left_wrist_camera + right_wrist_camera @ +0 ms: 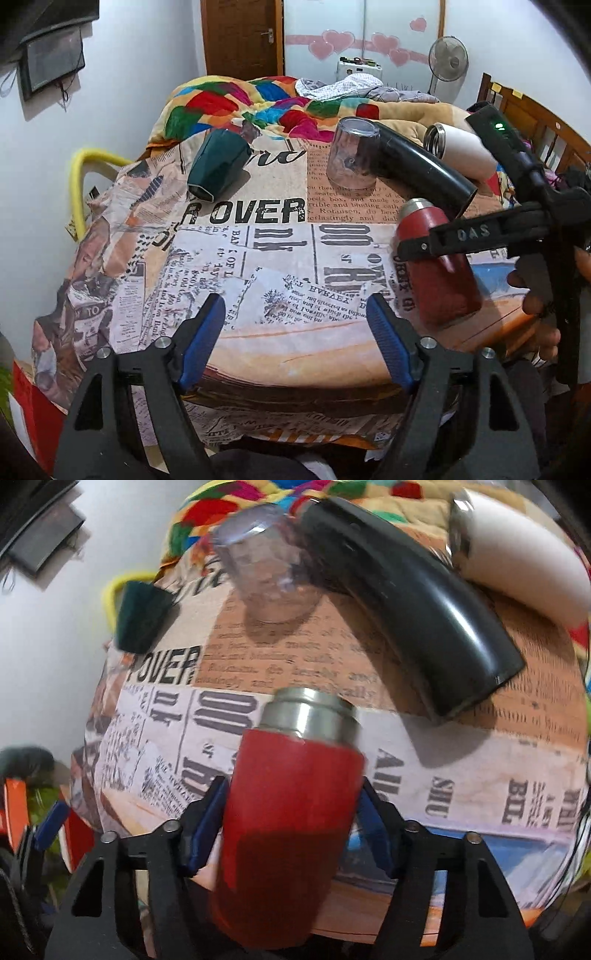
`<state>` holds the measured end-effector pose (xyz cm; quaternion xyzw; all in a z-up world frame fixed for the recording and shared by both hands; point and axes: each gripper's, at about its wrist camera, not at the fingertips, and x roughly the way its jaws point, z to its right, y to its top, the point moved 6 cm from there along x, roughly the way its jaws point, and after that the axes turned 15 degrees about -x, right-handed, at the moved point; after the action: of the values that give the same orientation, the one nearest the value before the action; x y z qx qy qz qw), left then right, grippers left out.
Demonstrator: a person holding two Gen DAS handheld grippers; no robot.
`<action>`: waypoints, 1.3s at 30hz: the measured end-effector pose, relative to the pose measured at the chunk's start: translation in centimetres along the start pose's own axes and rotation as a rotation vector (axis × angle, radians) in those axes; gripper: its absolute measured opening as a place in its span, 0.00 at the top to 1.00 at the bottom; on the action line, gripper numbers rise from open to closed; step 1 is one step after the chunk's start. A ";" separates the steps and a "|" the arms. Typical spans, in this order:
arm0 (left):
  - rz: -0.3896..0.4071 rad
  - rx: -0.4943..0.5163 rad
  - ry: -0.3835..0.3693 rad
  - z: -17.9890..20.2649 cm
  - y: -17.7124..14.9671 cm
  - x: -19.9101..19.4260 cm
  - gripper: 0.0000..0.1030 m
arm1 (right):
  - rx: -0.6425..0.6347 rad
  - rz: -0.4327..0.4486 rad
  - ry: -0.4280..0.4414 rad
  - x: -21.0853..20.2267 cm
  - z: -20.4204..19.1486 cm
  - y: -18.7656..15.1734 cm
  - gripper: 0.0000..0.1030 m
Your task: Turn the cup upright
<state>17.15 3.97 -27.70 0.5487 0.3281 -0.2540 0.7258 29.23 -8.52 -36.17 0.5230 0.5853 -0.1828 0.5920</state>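
A red cup with a steel neck (291,812) is clamped between the blue pads of my right gripper (291,812), nearly upright with the neck on top; it also shows in the left wrist view (439,266), tilted, with the right gripper (428,243) shut around it just above the table. My left gripper (295,325) is open and empty over the table's near edge. A clear cup (352,153) stands upside down at the back. A dark green cup (218,164), a black cup (424,166) and a white cup (461,147) lie on their sides.
The table wears a newspaper-print cloth (280,258). Behind it is a bed with a colourful blanket (258,99). A yellow hose (79,184) hangs at the left edge. A fan (447,61) and a wooden door (240,37) are far back.
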 end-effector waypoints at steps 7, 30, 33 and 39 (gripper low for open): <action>-0.004 -0.039 -0.004 -0.5 1.1 0.0 0.21 | -0.123 0.120 -0.064 -4.2 -1.4 0.3 0.42; -0.027 -0.090 0.011 -0.6 2.7 1.2 0.12 | -0.250 0.211 -0.225 -4.1 -1.6 3.3 0.42; -0.043 -0.090 0.009 -0.5 2.5 1.5 0.12 | -0.270 0.212 -0.253 -3.9 -1.7 2.9 0.42; -0.067 -0.103 -0.001 -0.3 2.4 1.7 0.12 | -0.278 0.195 -0.234 -3.9 -2.0 2.7 0.32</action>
<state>19.97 4.88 -27.55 0.4993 0.3586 -0.2613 0.7442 29.49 -7.39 -31.18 0.4658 0.4786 -0.1016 0.7374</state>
